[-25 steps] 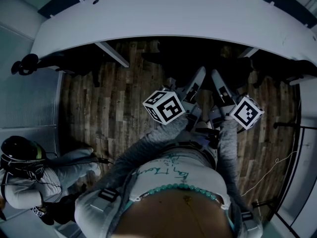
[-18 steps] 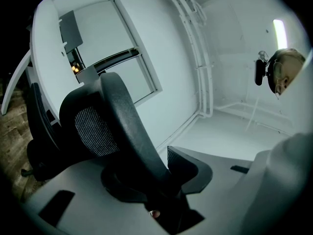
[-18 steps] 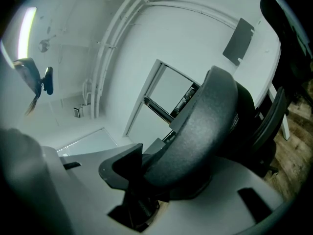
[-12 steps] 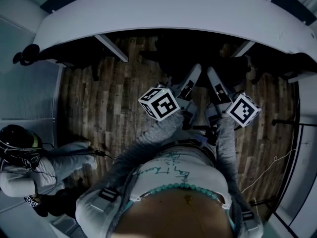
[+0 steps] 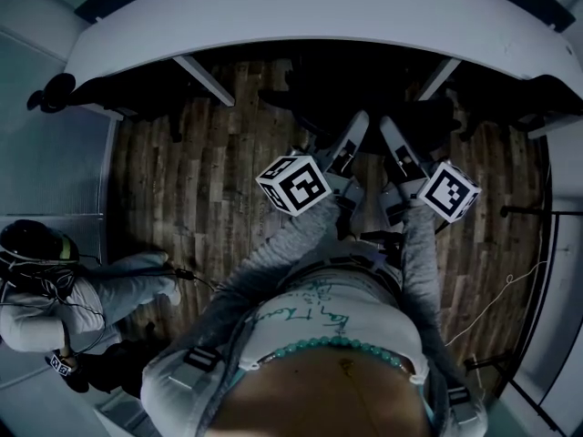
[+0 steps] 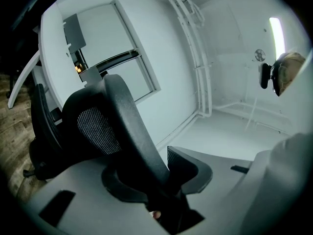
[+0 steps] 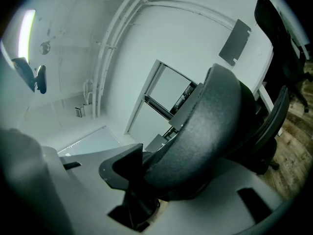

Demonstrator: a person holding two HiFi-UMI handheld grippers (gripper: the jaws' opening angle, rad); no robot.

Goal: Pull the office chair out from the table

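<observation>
The black office chair (image 5: 364,94) stands at the curved white table (image 5: 301,16), with its seat in the shadow under the table's edge. Both grippers reach forward to its backrest. My left gripper (image 5: 357,127) is shut on the chair's back frame (image 6: 122,126), whose curved black bar runs between the jaws (image 6: 151,180) beside the mesh. My right gripper (image 5: 390,133) is shut on the backrest's rounded top edge (image 7: 210,131), which is pinched between its pads (image 7: 146,180). The chair's base and wheels are hidden in the dark.
Other dark chairs sit under the table at the left (image 5: 127,98) and right (image 5: 537,98). White table legs (image 5: 205,80) slant down to the wood floor (image 5: 200,198). A person (image 5: 55,299) crouches at the lower left. A thin cable (image 5: 492,308) lies at the right.
Both grippers, still shut on the backrest, have drawn it a little away from the table's edge towards me. The whole head view has shifted with that.
</observation>
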